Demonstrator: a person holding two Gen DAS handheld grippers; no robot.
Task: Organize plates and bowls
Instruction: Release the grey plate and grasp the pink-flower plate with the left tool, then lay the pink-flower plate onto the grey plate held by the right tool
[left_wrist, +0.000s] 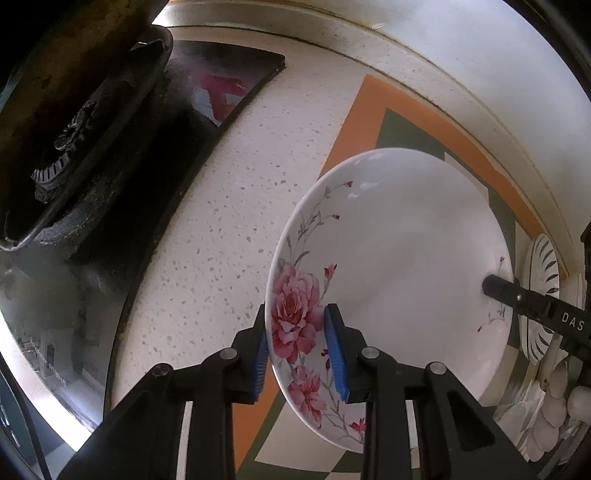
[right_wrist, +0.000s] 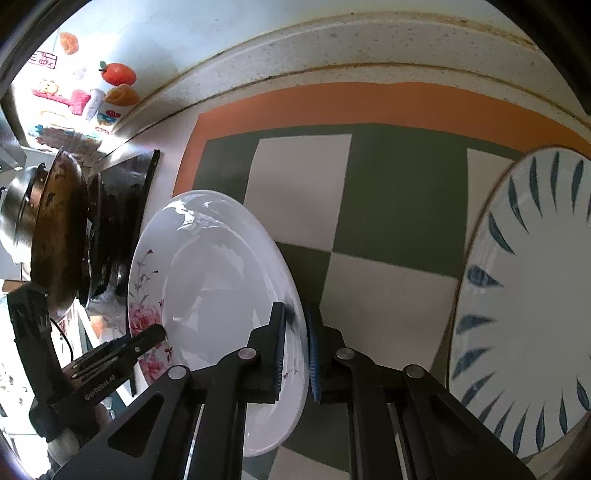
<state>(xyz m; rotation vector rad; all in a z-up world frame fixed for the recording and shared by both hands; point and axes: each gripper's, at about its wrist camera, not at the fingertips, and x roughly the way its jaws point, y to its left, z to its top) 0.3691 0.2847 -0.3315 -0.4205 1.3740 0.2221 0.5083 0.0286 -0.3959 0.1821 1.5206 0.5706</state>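
A white plate with pink roses (left_wrist: 399, 266) is held on edge, upright, above a checkered mat (left_wrist: 354, 114). My left gripper (left_wrist: 297, 354) is shut on its rose-printed rim. My right gripper (right_wrist: 295, 354) is shut on the opposite rim of the same plate (right_wrist: 207, 280). The right gripper's finger shows at the plate's far edge in the left wrist view (left_wrist: 517, 295); the left gripper's finger shows in the right wrist view (right_wrist: 140, 343). A white plate with blue leaf strokes (right_wrist: 532, 302) stands upright close to the right; it also shows in the left wrist view (left_wrist: 543, 291).
A gas stove with a dark worn pan (left_wrist: 62, 122) lies to the left, also seen in the right wrist view (right_wrist: 59, 236). The speckled counter (left_wrist: 236, 206) meets a backsplash wall (right_wrist: 369, 40). White spoons (left_wrist: 554, 406) lie at the lower right.
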